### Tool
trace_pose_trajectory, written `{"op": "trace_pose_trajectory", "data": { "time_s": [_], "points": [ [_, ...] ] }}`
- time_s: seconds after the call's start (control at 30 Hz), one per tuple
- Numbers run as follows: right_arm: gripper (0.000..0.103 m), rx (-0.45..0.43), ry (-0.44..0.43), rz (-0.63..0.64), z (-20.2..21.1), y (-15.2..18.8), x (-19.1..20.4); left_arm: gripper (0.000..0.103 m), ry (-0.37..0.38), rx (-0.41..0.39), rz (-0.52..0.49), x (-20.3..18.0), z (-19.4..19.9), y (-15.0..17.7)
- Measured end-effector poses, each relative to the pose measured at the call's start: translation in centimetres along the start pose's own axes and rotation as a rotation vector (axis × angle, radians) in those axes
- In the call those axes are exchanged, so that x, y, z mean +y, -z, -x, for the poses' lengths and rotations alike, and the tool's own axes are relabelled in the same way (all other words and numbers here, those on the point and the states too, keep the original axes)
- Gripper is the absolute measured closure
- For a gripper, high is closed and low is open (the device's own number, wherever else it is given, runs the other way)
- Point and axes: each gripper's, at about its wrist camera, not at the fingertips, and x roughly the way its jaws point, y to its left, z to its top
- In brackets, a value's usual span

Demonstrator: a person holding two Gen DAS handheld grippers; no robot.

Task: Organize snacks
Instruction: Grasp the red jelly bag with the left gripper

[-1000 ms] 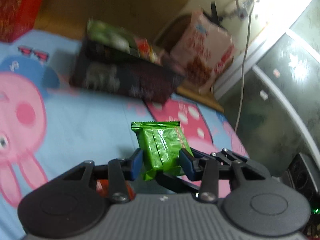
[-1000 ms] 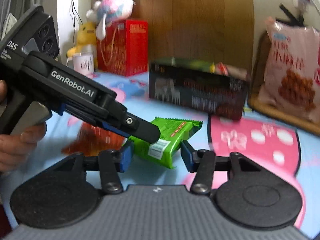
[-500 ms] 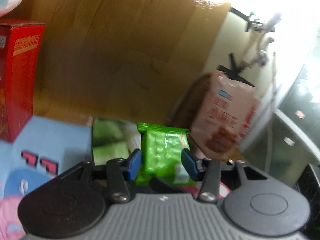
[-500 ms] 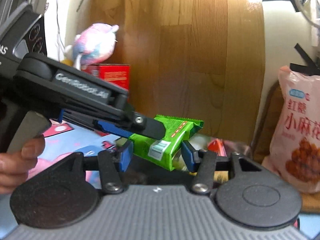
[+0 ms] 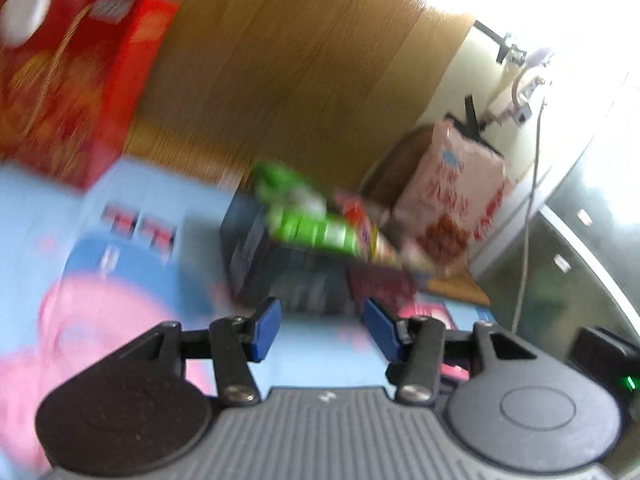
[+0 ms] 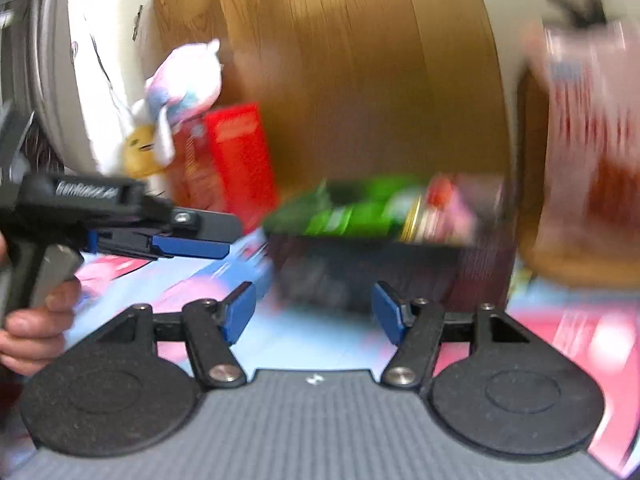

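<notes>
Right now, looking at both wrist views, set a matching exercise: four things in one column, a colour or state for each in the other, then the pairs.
Things:
1. left gripper
2. tall box
3. low box
4. plush toy

Descriptions:
A. red
B. dark, holds green packets
C. open, nothing between the jaws
D. pink and white

Pairs: 1-C, 2-A, 3-B, 4-D

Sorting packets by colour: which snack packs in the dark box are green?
The ones at the left end of the dark box: the green packs; the packets to their right look red and pinkish.
</notes>
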Motion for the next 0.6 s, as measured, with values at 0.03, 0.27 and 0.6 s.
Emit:
{"op": "trace_pose_trajectory", "data": {
  "time_s": [0.03,0.27,0.6],
  "points": [
    [0.037,0.032,-0.022,-0.040,0.2,0.8,-0.1,0.055,0.004,0.020,0.019,0.5,0.6,1.1],
    [0.047,0.122,-0.121,-0.176,-0.1,3.8,1.2,0.055,0.028,0.092,0.144,2.5,4.0,7.7],
    [0.072,0.135,-0.188,-0.284,-0.2,5.1,2.8,0.060,-0.020,-0.012,0.110,0.9,5.5,11.8]
  ]
}}
